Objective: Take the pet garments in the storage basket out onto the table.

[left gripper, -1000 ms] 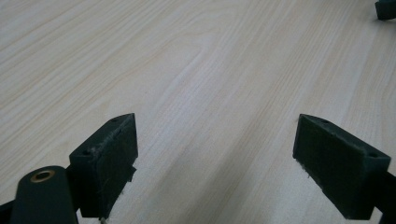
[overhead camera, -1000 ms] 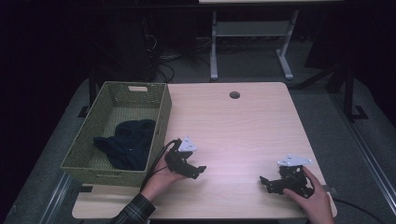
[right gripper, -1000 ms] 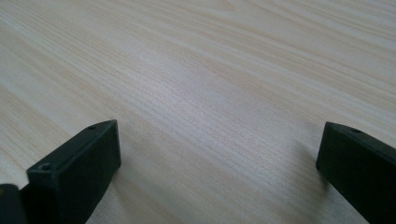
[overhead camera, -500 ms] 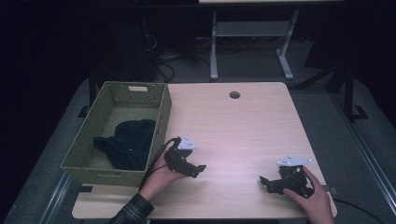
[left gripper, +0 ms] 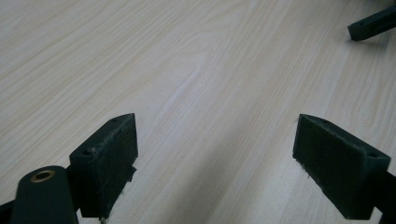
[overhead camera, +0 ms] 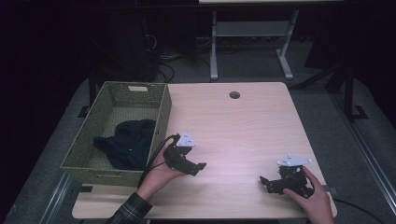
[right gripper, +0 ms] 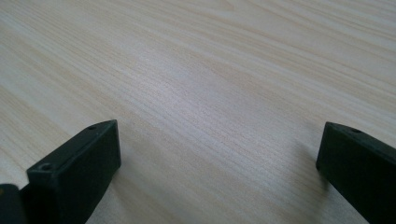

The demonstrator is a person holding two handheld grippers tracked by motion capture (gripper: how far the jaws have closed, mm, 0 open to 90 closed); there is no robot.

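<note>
Since the earlier frame, almost nothing has shifted: my left gripper (overhead camera: 198,166) stays low over the table (overhead camera: 243,126), just right of the green basket (overhead camera: 161,116), jaws wide, holding nothing. My right gripper (overhead camera: 265,182) rests at the near right edge, jaws wide and empty. Dark clothing (overhead camera: 126,142) lies inside the basket.

Right hand-held gripper (right gripper: 217,163): its two black jaws rise from the lower corners, set wide apart, nothing between them. Beneath lies the pale wood-grain table (right gripper: 201,70), close under the jaws.
</note>
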